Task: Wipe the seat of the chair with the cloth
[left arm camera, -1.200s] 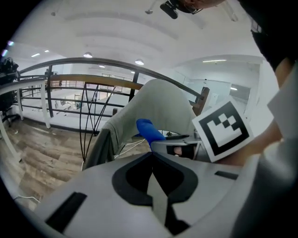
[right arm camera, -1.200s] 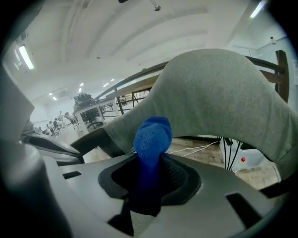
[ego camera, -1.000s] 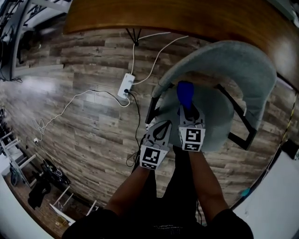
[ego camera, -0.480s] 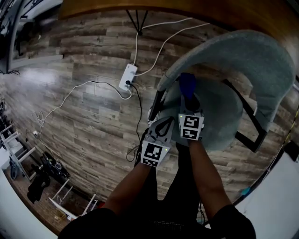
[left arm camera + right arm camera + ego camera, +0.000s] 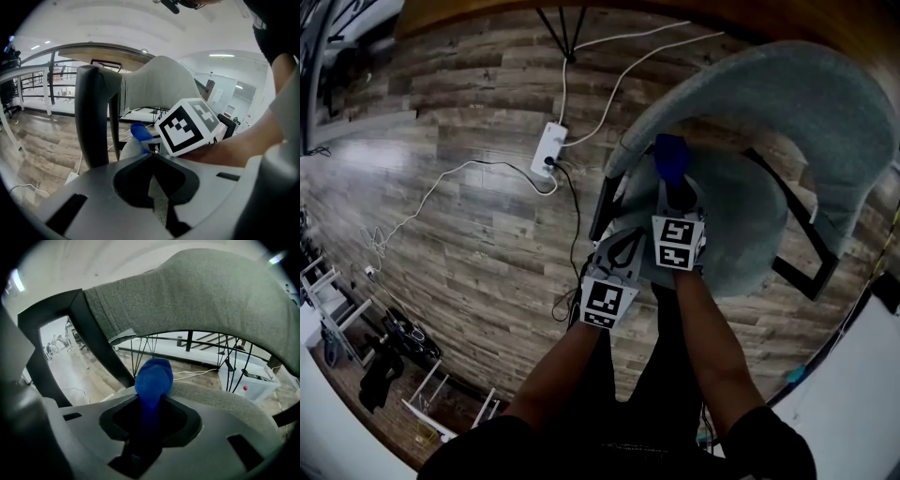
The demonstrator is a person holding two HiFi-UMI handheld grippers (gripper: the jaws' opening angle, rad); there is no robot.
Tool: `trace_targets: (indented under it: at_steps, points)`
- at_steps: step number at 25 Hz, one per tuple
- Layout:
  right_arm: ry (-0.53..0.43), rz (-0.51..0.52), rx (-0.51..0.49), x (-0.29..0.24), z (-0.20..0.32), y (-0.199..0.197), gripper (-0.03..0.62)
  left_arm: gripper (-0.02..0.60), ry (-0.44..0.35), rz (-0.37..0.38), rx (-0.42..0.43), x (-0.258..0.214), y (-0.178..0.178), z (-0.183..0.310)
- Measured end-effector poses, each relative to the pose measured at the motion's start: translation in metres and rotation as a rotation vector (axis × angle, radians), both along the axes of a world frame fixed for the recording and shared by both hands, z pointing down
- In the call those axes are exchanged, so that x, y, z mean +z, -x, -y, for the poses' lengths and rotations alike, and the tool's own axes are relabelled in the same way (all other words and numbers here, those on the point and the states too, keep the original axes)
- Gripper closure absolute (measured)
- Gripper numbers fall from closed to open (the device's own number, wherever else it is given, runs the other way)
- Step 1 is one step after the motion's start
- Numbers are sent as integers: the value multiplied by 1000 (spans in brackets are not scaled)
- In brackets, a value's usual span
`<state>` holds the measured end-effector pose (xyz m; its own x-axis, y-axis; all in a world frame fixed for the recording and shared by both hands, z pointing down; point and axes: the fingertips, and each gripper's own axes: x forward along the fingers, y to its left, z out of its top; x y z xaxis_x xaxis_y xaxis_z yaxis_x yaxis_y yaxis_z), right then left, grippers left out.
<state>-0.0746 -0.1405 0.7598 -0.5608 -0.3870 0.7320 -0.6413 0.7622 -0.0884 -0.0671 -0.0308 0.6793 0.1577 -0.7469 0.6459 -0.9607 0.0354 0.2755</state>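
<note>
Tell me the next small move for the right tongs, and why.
Probably press the blue cloth down and sweep it across the grey seat. The right tongs are shut on it at the seat's left edge, with most of the seat lying to its right.

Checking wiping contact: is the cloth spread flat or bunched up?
Bunched. The blue cloth pokes out as a rounded wad, clamped in the right gripper.

Maybe a lab: a power strip [image 5: 549, 148] and loose cables [image 5: 470, 165] on wood floor [image 5: 487, 272], left of the left gripper [image 5: 623, 246].
</note>
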Motion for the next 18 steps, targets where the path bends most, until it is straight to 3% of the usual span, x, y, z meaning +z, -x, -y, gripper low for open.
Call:
trace_targets:
  at_steps: [18]
  points:
    - [-4,-33,156,4,39,-57,474,580,-31,21,120,3,-33,32]
